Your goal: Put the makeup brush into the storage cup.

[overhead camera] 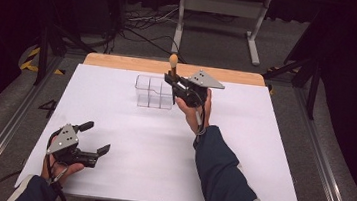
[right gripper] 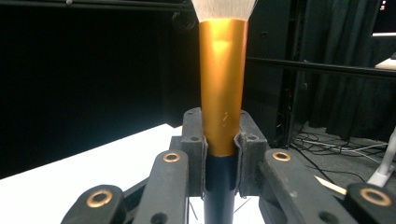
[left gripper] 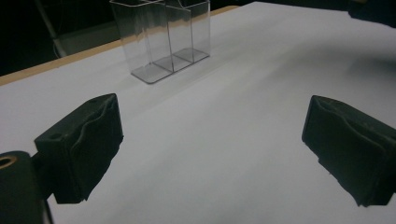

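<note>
A makeup brush (overhead camera: 173,63) with a gold ferrule, pale bristles and a black handle stands upright in my right gripper (overhead camera: 172,78), which is shut on it just above the right end of a clear plastic organizer (overhead camera: 153,92). In the right gripper view the brush (right gripper: 223,84) rises between the closed pads of that gripper (right gripper: 222,154), bristles at the top. My left gripper (overhead camera: 96,137) rests low over the table's front left corner, open and holding nothing. In the left gripper view this gripper (left gripper: 212,144) frames the organizer (left gripper: 161,37) farther off, with several compartments.
The white tabletop (overhead camera: 123,175) has a wooden strip (overhead camera: 120,62) along its far edge. Behind it on the floor stand a white frame (overhead camera: 221,7), loose cables (overhead camera: 144,21) and black stand legs (overhead camera: 47,41) at the left.
</note>
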